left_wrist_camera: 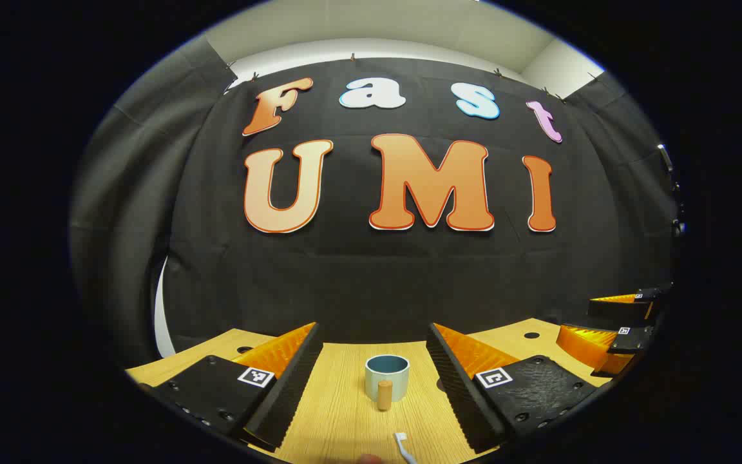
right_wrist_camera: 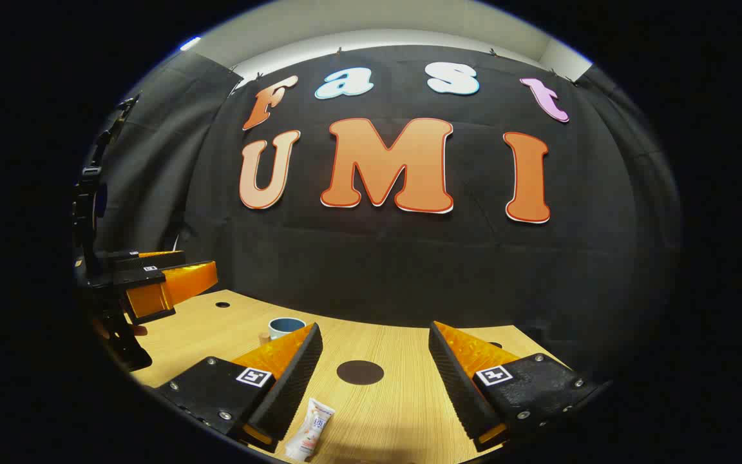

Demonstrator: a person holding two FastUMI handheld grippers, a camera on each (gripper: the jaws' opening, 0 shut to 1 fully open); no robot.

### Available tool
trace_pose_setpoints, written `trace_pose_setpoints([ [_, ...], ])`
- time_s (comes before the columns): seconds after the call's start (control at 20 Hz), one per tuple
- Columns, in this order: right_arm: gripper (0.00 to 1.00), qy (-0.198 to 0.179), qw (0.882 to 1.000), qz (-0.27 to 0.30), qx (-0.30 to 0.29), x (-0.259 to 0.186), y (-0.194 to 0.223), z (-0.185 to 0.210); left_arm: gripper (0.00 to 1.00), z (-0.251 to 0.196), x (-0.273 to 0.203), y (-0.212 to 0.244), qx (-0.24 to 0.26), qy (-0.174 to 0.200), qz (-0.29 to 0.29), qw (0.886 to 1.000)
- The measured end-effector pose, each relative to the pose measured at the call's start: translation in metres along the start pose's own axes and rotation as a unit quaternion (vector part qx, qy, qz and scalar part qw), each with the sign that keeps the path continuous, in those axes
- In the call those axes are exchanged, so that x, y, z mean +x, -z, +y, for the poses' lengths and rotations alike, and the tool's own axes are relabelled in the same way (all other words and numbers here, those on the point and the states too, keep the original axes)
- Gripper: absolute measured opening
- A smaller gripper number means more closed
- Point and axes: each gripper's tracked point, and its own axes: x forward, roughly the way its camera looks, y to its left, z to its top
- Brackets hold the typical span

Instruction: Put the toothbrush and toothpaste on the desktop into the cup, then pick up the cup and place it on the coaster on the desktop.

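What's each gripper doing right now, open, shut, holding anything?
Left gripper: open, holding nothing, aimed at the cup on the desktop.
Right gripper: open, holding nothing, toothpaste lying on the desktop by its left finger.

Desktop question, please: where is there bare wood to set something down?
Bare wood lies around the dark coaster and right of it. Another patch runs between the cup and the toothbrush. It is tighter by the toothpaste.

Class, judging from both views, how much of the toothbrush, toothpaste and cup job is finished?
Nothing looks done. The pale blue round cup stands on the wooden desktop; the white toothbrush and white toothpaste tube lie outside it. Both tongs, left and right, are open, holding nothing. The dark round coaster is bare.
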Motion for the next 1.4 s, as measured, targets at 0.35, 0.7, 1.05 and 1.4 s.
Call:
trace_pose_setpoints([
  [0.35, 0.99, -0.001, 1.0, -0.002, 0.005, -0.002, -0.002, -0.002, 0.97, -0.001, -0.003, -0.003, 0.002, 0.0, -0.007, 1.0],
  [0.7, 0.99, -0.011, 1.0, 0.01, -0.002, -0.003, 0.004, 0.007, 0.97, -0.003, -0.004, 0.006, 0.002, 0.007, 0.005, 1.0],
  [1.05, 0.99, -0.025, 0.999, 0.03, -0.006, -0.001, 0.021, 0.015, 0.98, -0.004, -0.006, 0.03, -0.002, 0.014, 0.037, 0.999],
  [1.4, 0.99, -0.047, 0.994, 0.098, 0.005, 0.001, 0.069, 0.024, 0.98, -0.007, -0.007, 0.082, 0.009, 0.023, 0.125, 0.992],
])
